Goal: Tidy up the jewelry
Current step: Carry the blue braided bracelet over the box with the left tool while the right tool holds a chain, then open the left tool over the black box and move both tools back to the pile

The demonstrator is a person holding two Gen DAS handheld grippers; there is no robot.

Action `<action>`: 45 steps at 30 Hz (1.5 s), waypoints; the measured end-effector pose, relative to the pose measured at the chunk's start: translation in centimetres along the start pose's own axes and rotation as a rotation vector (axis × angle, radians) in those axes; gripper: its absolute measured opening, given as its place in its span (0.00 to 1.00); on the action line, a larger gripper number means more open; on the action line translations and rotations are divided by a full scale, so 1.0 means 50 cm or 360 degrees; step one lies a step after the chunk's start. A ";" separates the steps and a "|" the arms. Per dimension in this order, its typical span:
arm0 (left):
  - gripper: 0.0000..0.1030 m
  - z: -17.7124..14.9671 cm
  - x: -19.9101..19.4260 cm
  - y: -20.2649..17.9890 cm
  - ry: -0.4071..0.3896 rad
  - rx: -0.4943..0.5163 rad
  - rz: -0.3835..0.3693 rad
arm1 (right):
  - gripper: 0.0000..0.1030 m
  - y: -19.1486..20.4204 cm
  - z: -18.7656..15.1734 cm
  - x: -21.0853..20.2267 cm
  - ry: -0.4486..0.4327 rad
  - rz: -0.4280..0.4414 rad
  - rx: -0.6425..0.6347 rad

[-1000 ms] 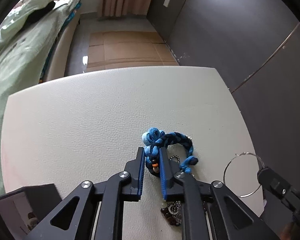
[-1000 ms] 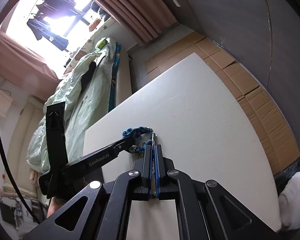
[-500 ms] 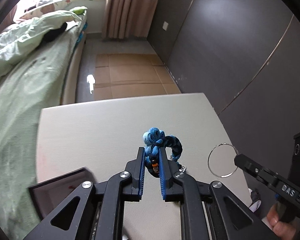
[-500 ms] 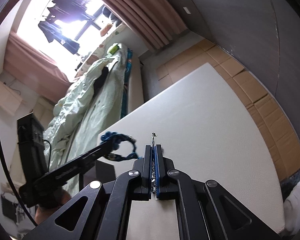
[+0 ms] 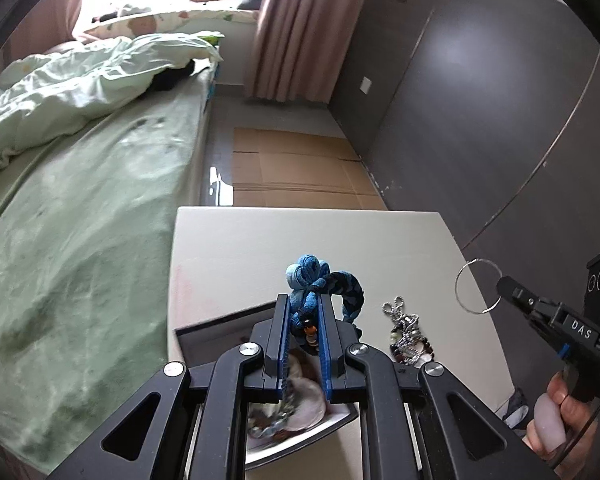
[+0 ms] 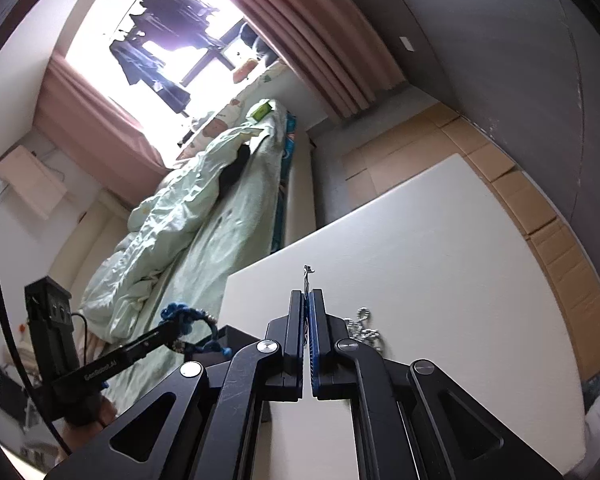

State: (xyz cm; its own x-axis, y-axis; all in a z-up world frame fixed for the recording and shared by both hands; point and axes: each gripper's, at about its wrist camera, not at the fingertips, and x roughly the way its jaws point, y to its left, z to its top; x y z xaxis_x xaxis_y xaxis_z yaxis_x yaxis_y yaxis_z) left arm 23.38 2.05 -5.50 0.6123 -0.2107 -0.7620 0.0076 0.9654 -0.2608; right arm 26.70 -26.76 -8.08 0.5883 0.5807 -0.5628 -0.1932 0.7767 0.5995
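My left gripper [image 5: 303,300] is shut on a blue braided fabric bracelet [image 5: 320,282] and holds it in the air above a dark jewelry box [image 5: 300,408] with beads and pale items inside. The bracelet also shows in the right wrist view [image 6: 186,320], held by the left gripper. My right gripper [image 6: 308,296] is shut on a thin silver hoop earring [image 5: 476,286], seen edge-on in its own view [image 6: 307,276], held above the white table [image 5: 380,240]. A heap of silver chains and beads [image 5: 408,334] lies on the table between the grippers.
A bed with a pale green duvet [image 5: 80,160] runs along the table's left side. Flattened cardboard [image 5: 300,168] covers the floor beyond the table. A dark wardrobe wall [image 5: 480,100] stands to the right. The table's far edge [image 5: 308,210] is close.
Both grippers have risen from the table with their items. The left one has carried the blue bracelet left, over the dark box. The chain heap stays on the table.
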 end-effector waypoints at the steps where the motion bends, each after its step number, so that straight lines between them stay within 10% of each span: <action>1: 0.13 -0.004 -0.001 0.005 -0.0004 -0.0003 0.0003 | 0.04 0.002 0.001 -0.001 -0.0003 0.0007 -0.0010; 17: 0.20 -0.050 0.023 0.079 0.0009 -0.0184 -0.0142 | 0.04 0.101 -0.040 0.048 0.0064 0.0151 -0.0154; 22: 0.66 -0.053 0.000 0.104 -0.0066 -0.0260 -0.0180 | 0.04 0.125 -0.049 0.071 0.0107 0.0214 -0.0170; 39: 0.66 -0.058 -0.060 0.140 -0.0219 -0.0318 -0.0053 | 0.04 0.208 -0.111 0.153 0.0315 0.0389 -0.0177; 40: 0.66 -0.057 -0.058 0.140 -0.0217 -0.0310 -0.0048 | 0.06 0.210 -0.114 0.163 0.0360 0.0353 -0.0191; 43: 0.66 -0.058 -0.060 0.139 -0.0216 -0.0298 -0.0051 | 0.58 0.211 -0.124 0.181 0.0464 0.0268 -0.0188; 45: 0.66 -0.059 -0.061 0.137 -0.0213 -0.0289 -0.0052 | 0.61 0.206 -0.121 0.167 0.0414 0.0231 -0.0205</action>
State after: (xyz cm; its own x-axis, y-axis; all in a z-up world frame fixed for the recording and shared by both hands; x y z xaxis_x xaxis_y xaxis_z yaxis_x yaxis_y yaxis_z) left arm 19.22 8.84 -6.70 0.7137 -0.2072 -0.6691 -0.1061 0.9123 -0.3956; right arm 24.87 -12.42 -10.03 0.3302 0.7178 -0.6130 -0.3679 0.6959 0.6168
